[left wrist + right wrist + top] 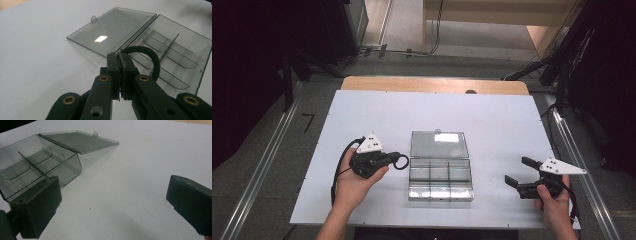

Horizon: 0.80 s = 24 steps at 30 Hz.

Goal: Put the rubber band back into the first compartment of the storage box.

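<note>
Two grippers flank the clear box (440, 172) from above: left gripper (393, 160) pinching a black ring (401, 161) just beside it, right gripper (517, 172) spread, well apart. Left gripper view: ring (150, 58) clamped over the compartments. Right gripper view: box (37, 167) lies beyond its left jaw.

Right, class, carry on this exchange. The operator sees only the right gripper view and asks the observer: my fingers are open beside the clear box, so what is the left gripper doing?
Observer: The left gripper is shut on a black ring.
Operator: Where is it relative to the box?
Observer: In the high view it is on the person's left of the box, with the ring next to the box's left wall.
Operator: How many compartments does the box have?
Observer: Six compartments, in two rows of three, all empty.
</note>
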Each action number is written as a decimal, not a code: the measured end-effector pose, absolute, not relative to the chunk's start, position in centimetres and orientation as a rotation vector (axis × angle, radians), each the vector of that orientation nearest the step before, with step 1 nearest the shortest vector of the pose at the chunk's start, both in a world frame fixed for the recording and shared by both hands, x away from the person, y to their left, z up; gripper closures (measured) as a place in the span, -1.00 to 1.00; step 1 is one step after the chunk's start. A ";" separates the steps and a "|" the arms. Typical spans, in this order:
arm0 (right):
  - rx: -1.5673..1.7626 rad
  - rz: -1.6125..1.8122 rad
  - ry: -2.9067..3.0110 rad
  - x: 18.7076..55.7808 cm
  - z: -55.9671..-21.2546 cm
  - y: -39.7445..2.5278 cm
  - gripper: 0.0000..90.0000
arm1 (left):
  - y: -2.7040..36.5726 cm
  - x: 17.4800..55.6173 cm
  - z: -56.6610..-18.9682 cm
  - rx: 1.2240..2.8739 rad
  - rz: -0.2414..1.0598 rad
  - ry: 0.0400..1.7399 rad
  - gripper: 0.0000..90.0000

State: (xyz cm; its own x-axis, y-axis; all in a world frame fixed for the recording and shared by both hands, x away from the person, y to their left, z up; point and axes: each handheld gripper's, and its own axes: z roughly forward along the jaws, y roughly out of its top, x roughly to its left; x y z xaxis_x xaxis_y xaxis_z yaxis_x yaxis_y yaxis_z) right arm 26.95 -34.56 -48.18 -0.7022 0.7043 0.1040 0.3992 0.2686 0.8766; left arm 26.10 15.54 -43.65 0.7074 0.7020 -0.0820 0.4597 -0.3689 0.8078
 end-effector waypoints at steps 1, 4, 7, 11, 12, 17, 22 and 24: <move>1.012 1.405 2.238 26.9 -48.2 -34.6 -1.00 | 15.5 26.1 -43.6 2.031 0.347 0.886 0.96; 1.011 1.405 2.239 27.0 -48.2 -34.5 -1.00 | 15.3 26.2 -43.6 2.032 0.344 0.882 0.96; 1.012 1.406 2.238 27.0 -48.2 -34.5 -1.00 | 15.1 26.2 -43.7 2.027 0.343 0.885 0.95; 1.013 1.403 2.241 27.0 -48.2 -34.5 -1.00 | 14.9 26.3 -43.7 2.027 0.338 0.878 0.96; 1.013 1.403 2.242 27.0 -48.3 -34.5 -1.00 | 14.9 26.3 -43.7 2.027 0.338 0.880 0.95; 1.011 1.403 2.245 27.0 -48.3 -34.4 -1.00 | 14.7 26.3 -43.7 2.025 0.338 0.877 0.95; 1.013 1.402 2.246 27.0 -48.3 -34.4 -1.00 | 14.5 26.4 -43.7 2.023 0.334 0.878 0.96; 1.012 1.401 2.247 27.0 -48.4 -34.4 -1.00 | 14.3 26.4 -43.8 2.022 0.330 0.879 0.95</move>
State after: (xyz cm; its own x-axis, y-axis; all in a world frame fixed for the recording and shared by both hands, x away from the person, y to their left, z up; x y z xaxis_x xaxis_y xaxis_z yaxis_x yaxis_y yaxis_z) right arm 27.03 -34.44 -48.35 -0.7042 0.7022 0.1049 0.4033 0.2740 0.8731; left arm 26.45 14.35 -43.78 0.7141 0.6935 -0.0955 0.4597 -0.3617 0.8111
